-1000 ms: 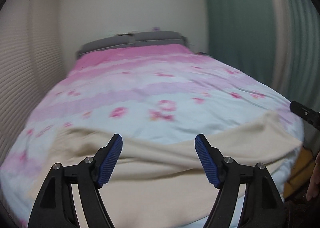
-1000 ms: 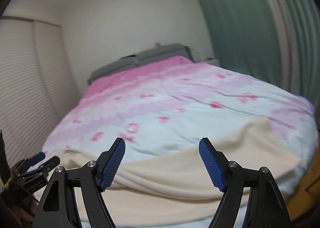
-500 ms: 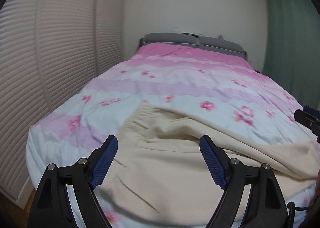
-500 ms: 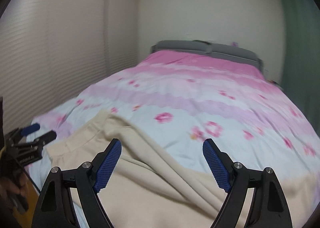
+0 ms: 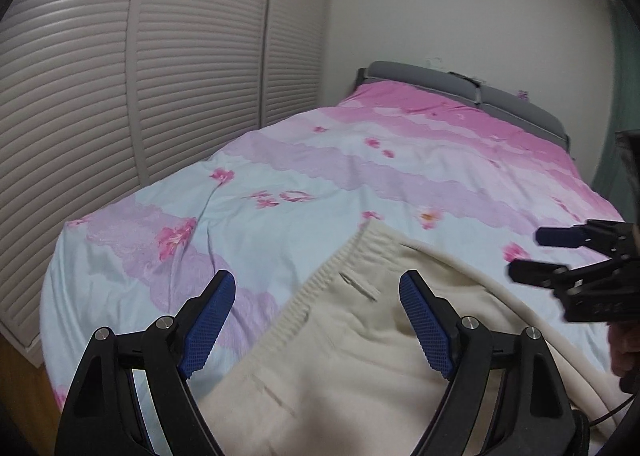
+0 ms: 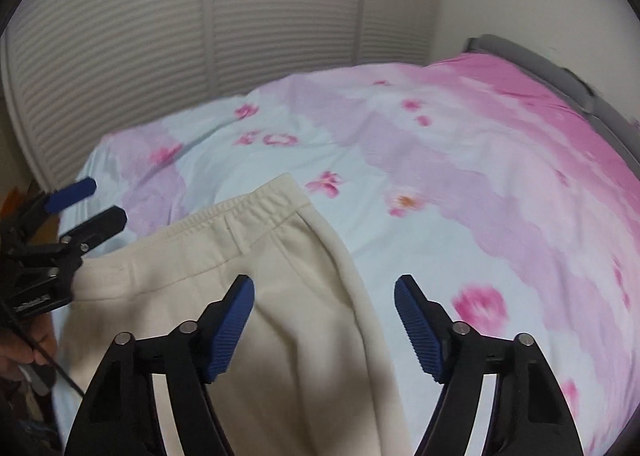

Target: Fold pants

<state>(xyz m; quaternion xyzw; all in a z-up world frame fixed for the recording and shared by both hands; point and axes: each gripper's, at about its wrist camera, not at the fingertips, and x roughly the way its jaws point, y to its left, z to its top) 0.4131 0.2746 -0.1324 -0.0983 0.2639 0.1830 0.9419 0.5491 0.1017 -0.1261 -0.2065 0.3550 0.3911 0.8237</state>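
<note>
We see cream pants (image 5: 352,368) flat on the floral duvet (image 5: 320,192), lower centre of frame, waistband (image 6: 240,216) toward the louvered doors (image 5: 120,76). Left gripper (image 5: 316,320) and right gripper (image 6: 324,320) hover above, both spread wide, holding nothing.

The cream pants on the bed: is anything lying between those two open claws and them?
Nothing visible does. The pants lie bare on the flowered bedcover, with nothing on top. The left gripper and the right gripper are both open and empty just above the waistband end.
</note>
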